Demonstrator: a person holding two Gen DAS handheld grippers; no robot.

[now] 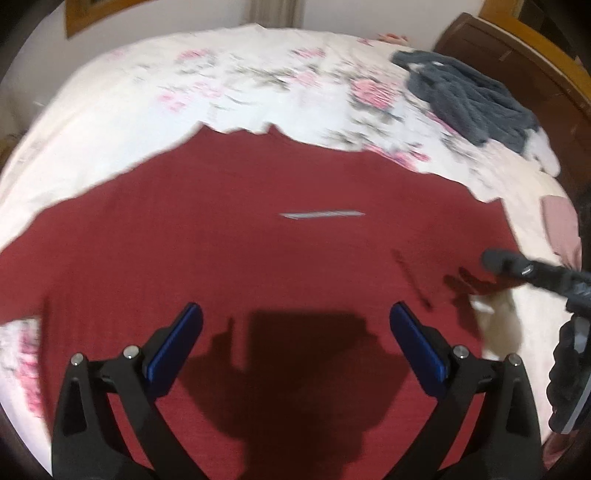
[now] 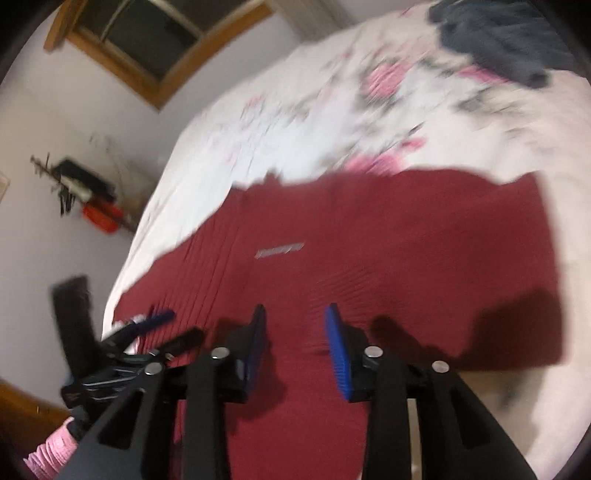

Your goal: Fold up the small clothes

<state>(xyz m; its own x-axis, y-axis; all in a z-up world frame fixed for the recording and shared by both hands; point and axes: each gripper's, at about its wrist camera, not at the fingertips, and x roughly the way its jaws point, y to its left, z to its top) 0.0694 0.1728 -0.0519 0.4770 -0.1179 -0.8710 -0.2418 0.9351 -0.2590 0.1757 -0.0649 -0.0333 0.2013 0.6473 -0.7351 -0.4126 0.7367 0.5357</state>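
A dark red garment (image 1: 280,251) lies spread flat on the floral bedsheet (image 1: 155,96), with a small white label (image 1: 321,214) near its middle. My left gripper (image 1: 295,314) hovers open above the garment's near part, nothing between its blue pads (image 1: 177,350). The right gripper's black tip (image 1: 498,260) reaches in over the garment's right edge. In the right wrist view, the right gripper (image 2: 295,314) is open over the red garment (image 2: 406,240), holding nothing, and the left gripper (image 2: 171,330) shows at the lower left. Both views are blurred.
A dark grey fluffy garment (image 1: 469,96) lies crumpled at the bed's far right, near a brown wooden headboard (image 1: 524,55). A pink cloth (image 1: 561,221) sits at the right edge. A window (image 2: 147,33) and a wall shelf (image 2: 85,184) are left of the bed.
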